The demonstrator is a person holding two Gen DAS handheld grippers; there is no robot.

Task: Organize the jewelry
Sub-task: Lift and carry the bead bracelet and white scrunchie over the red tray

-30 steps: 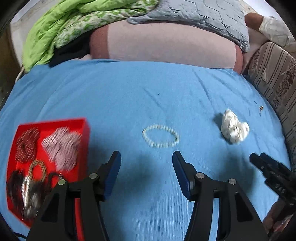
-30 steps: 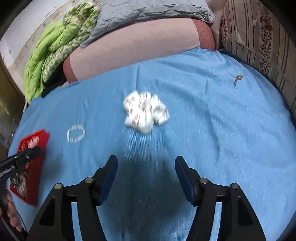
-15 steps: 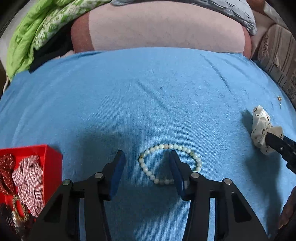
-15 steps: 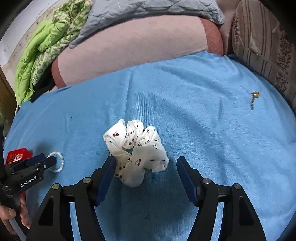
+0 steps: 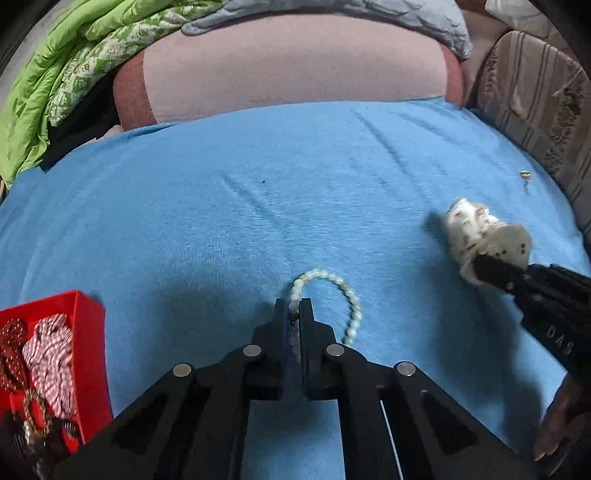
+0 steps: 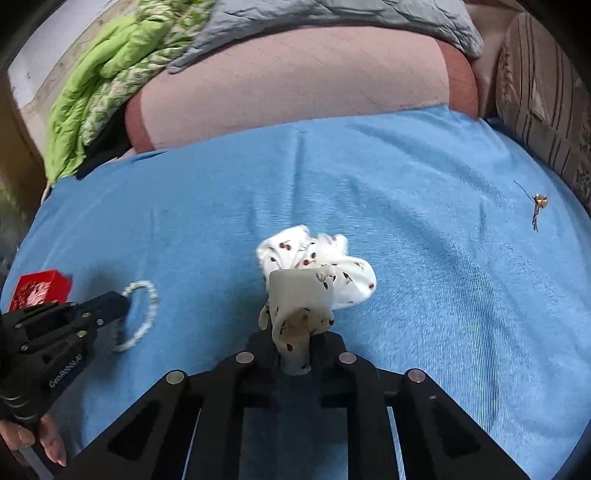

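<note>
A pale bead bracelet [image 5: 334,282] lies on the blue bedsheet [image 5: 258,192]. My left gripper [image 5: 294,314] is shut on its left side; it also shows in the right wrist view [image 6: 122,302] with the bracelet [image 6: 146,306]. My right gripper [image 6: 297,334] is shut on a white cherry-print scrunchie [image 6: 317,273], which bunches up in front of the jaws. In the left wrist view the right gripper [image 5: 480,267] holds the scrunchie [image 5: 480,232] at the right. A red box [image 5: 86,332] holding scrunchies and jewelry sits at the lower left.
A small gold earring [image 6: 539,203] lies on the sheet at the far right. A pink bolster [image 5: 295,66], a green blanket [image 5: 55,74] and a grey pillow [image 6: 332,14] line the back. A striped cushion [image 5: 535,92] is at the right.
Both grippers have closed: the left on the bracelet, the right on the scrunchie. The scrunchie is now bunched up between the right jaws.
</note>
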